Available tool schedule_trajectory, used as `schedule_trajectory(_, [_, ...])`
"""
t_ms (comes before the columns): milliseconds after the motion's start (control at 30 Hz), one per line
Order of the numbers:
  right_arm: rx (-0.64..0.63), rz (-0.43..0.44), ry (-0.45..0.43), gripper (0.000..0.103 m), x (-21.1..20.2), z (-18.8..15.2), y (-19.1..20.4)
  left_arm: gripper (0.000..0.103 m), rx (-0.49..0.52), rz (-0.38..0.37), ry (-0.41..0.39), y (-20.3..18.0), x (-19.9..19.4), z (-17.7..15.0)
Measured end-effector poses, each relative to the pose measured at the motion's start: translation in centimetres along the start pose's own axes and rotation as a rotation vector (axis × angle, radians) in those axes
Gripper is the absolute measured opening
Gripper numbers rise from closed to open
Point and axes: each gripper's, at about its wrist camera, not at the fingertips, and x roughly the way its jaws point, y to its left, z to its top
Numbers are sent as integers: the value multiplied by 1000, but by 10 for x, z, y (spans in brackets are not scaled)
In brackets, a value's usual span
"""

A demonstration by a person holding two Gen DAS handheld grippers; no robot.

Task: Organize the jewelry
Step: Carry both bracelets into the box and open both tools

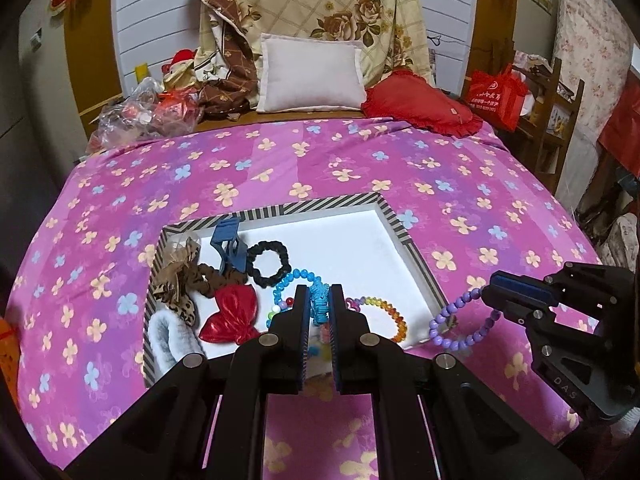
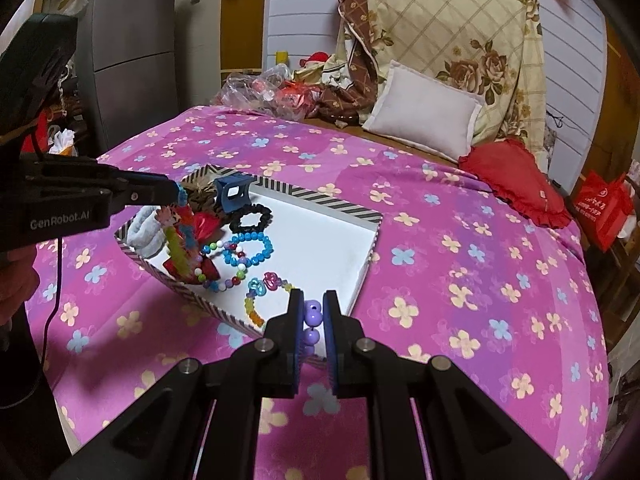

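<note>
A white tray with a striped rim point(image 1: 396, 220) point(image 2: 336, 208) lies on the pink flowered bedspread. Inside it are a blue claw clip point(image 1: 226, 246), a black scrunchie point(image 1: 267, 263), a red bow point(image 1: 232, 316), a blue bead bracelet point(image 2: 250, 250) and a rainbow bead bracelet point(image 1: 394, 314). Over the tray's near side, my left gripper point(image 1: 320, 300) point(image 2: 176, 196) is shut on a fuzzy multicoloured strand point(image 1: 320, 304) point(image 2: 182, 240) that hangs down from it. My right gripper point(image 2: 313, 300) point(image 1: 490, 292) is shut on a purple bead bracelet point(image 2: 312, 314) point(image 1: 452, 320) that dangles over the tray's near right corner.
A leopard scrunchie point(image 1: 180, 280) and a white fluffy band point(image 1: 174, 340) crowd the tray's left end. A grey pillow point(image 1: 310, 74), a red heart cushion point(image 1: 420, 106) and plastic bags point(image 1: 140, 112) sit at the bed's head. A red bag point(image 1: 498, 98) stands to the right.
</note>
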Motion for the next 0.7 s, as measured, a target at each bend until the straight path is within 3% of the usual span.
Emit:
schedule_trajectory(333, [-21,20,32,9,45,32,-1,5,5,34,23,4,36,20])
schedule_trajectory(700, [22,100,88,9,100,42,-7,5,-57,3,67,10,84,42])
